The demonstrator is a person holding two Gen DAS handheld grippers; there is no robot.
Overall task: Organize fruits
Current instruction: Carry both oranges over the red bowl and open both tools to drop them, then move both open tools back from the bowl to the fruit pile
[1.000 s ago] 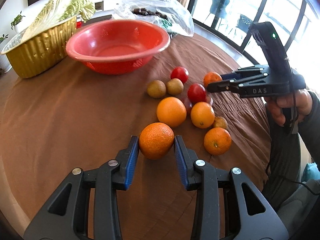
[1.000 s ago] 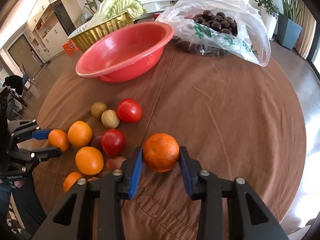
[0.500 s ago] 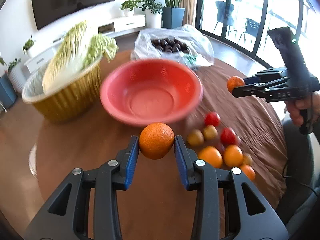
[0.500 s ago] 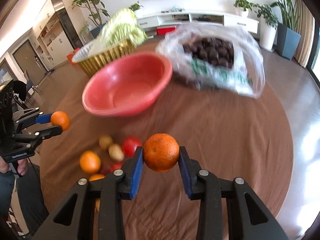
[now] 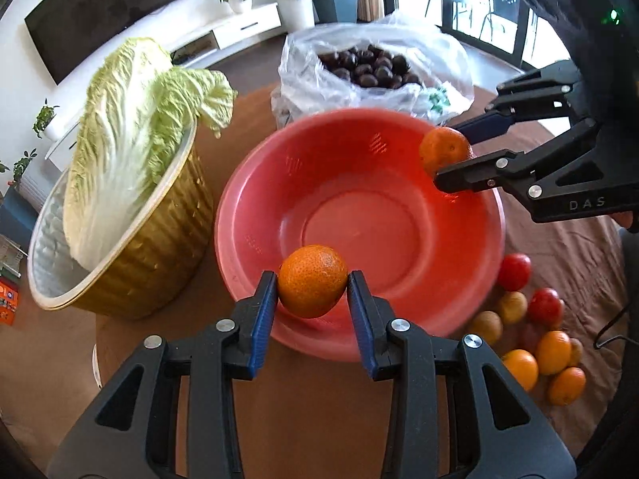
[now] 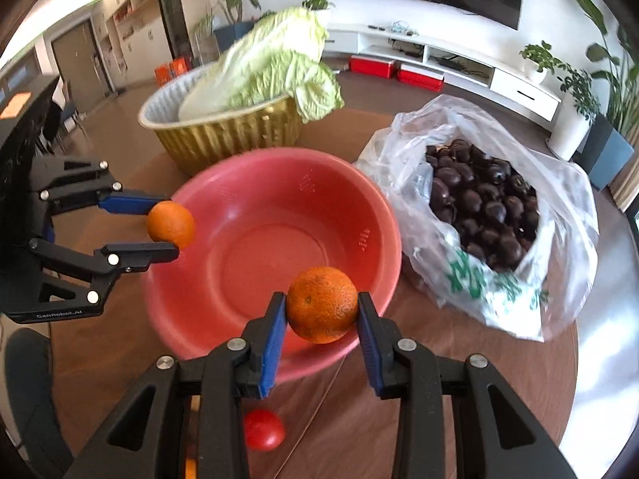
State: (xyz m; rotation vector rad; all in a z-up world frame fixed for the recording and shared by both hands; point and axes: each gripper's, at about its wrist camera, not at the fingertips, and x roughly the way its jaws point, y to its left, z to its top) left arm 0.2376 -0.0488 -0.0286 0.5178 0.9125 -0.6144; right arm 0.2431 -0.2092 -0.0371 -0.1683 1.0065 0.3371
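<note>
Both grippers, left gripper (image 5: 312, 281) and right gripper (image 6: 322, 310), each clenched on an orange (image 5: 312, 280), had risen from the table to the red bowl (image 5: 471, 279); release looked next.

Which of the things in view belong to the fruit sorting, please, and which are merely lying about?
Job: left claw and right claw, each holding an orange; red bowl; loose fruit.
Lying about: cabbage, gold basin, chestnut bag.
</note>
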